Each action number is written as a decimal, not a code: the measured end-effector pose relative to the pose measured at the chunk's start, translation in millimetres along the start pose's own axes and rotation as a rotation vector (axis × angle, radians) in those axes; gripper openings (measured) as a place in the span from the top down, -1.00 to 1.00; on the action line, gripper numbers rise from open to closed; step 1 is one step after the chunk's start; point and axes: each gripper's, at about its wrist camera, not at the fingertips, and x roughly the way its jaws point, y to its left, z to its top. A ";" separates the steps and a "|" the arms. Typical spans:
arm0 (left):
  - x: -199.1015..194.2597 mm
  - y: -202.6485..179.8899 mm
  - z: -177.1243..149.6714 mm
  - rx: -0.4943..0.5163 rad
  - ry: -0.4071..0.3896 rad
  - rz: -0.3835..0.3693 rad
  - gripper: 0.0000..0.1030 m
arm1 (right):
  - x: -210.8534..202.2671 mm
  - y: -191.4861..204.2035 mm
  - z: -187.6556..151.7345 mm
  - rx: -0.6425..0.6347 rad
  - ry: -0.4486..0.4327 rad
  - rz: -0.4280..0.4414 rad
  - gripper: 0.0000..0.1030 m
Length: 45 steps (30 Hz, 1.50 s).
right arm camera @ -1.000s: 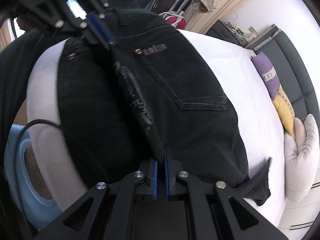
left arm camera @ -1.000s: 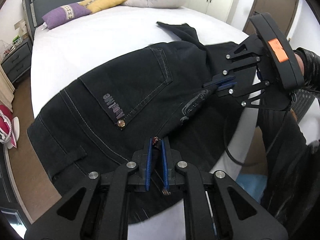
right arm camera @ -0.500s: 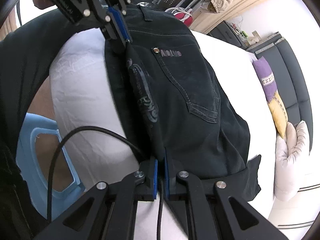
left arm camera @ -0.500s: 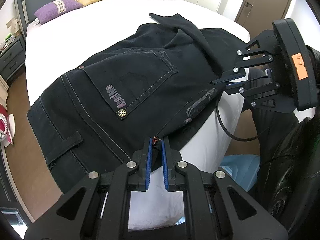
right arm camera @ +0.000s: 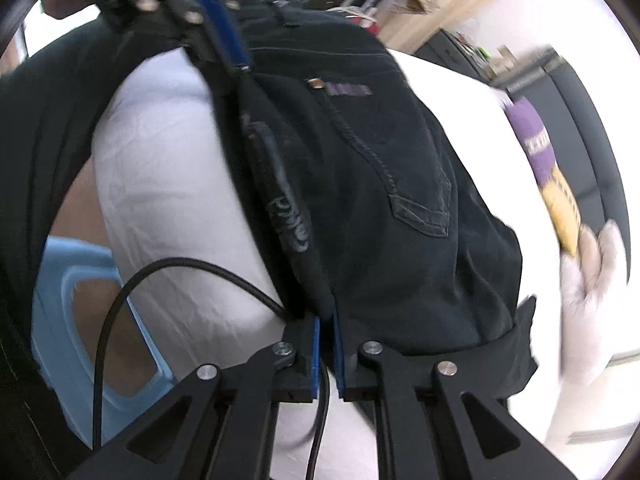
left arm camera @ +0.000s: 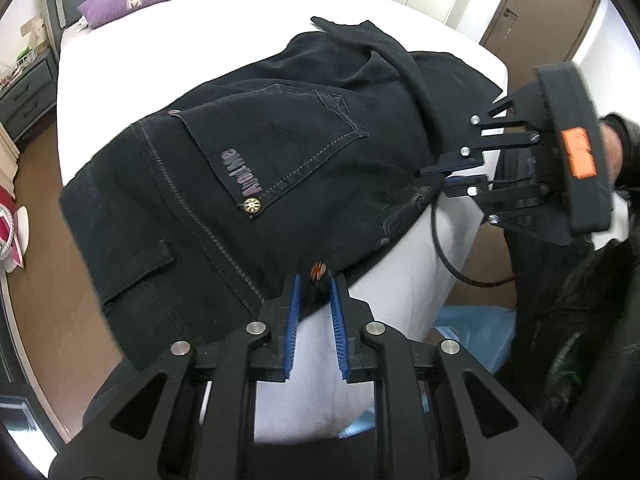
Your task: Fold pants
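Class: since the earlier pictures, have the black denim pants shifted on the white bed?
Yes. The black denim pants slid toward the white bed's near edge; bare sheet now shows beneath the left tongs.

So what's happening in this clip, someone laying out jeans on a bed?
A person with a gripper in each hand is handling black jeans spread back-pocket-up across the corner of a white bed. Both grippers are at the jeans' near edge by the mattress side. The left gripper has just been opening; its blue pads stand apart with the hem between them, no longer pinched. The right gripper has also eased slightly, though its narrow gap still holds the fabric edge. The jeans appear folded lengthwise, not yet folded across.
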 end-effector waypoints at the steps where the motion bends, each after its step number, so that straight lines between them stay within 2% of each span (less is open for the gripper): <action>1: -7.6 2.0 0.0 -0.005 -0.003 -0.006 0.69 | -0.1 -2.7 -0.8 0.026 -0.005 0.008 0.80; 4: -36.4 1.2 9.4 -0.008 -0.067 -0.022 0.69 | -0.2 -4.0 -0.7 0.056 -0.011 0.005 0.80; 6: -50.2 -1.8 24.6 -0.038 -0.151 -0.046 0.69 | 0.2 -2.5 0.5 0.064 -0.010 -0.007 0.80; 9: -33.6 -6.9 53.4 -0.107 -0.206 -0.063 0.69 | -1.0 -2.4 0.3 0.096 -0.016 -0.016 0.74; 11: -4.4 -13.9 68.9 -0.112 -0.182 -0.038 0.69 | -3.4 -7.9 -3.0 0.140 -0.024 -0.033 0.41; 13: 36.9 -12.8 78.5 -0.154 -0.111 -0.004 0.69 | -10.8 -20.4 -10.2 0.217 -0.039 -0.055 -0.39; 14: 58.1 -9.4 79.6 -0.177 -0.055 0.019 0.69 | -15.8 -27.5 -14.3 0.258 -0.052 -0.040 -0.53; 15: 76.9 -6.9 78.0 -0.196 -0.022 0.042 0.69 | -24.0 -35.7 -20.7 0.307 -0.072 -0.016 -0.57; 17: 77.9 -5.8 76.9 -0.226 -0.061 0.039 0.69 | -43.4 -53.6 -37.1 0.418 -0.112 0.023 -0.57; 19: 75.3 -3.7 79.0 -0.262 -0.062 0.028 0.69 | -61.2 -81.6 -61.3 0.592 -0.142 0.128 -0.57; 20: 72.7 -3.7 80.7 -0.273 -0.064 0.027 0.69 | -69.0 -102.6 -78.2 0.715 -0.165 0.219 -0.57; 22: 63.2 -5.0 87.0 -0.298 -0.092 0.010 0.69 | -76.4 -135.8 -98.4 0.859 -0.196 0.282 -0.57; 25: 49.7 -3.3 95.9 -0.325 -0.156 0.000 0.69 | -78.8 -195.2 -115.1 1.028 -0.231 0.223 -0.57; 28: 63.7 1.5 110.8 -0.374 -0.138 0.006 0.69 | -58.9 -251.1 -114.3 1.150 -0.238 0.166 -0.57; 30: 84.8 3.9 111.3 -0.391 -0.067 0.013 0.69 | -34.0 -284.1 -106.5 1.202 -0.179 0.068 -0.57; 34: 84.3 10.6 109.3 -0.393 -0.079 -0.011 0.69 | 32.9 -334.3 -88.8 1.241 -0.047 -0.023 -0.56; 36: 84.3 14.9 109.9 -0.403 -0.080 -0.029 0.69 | 70.7 -351.8 -86.5 1.283 0.044 -0.040 -0.50; 39: 88.7 18.6 105.4 -0.402 -0.077 -0.029 0.69 | 112.3 -370.2 -94.0 1.377 0.124 -0.038 -0.45; 44: 86.6 20.9 95.5 -0.396 -0.077 -0.029 0.69 | 158.8 -373.3 -92.3 1.336 0.234 -0.079 -0.39; 45: 86.5 22.2 96.9 -0.401 -0.077 -0.033 0.69 | 163.2 -372.1 -92.0 1.317 0.229 -0.099 -0.35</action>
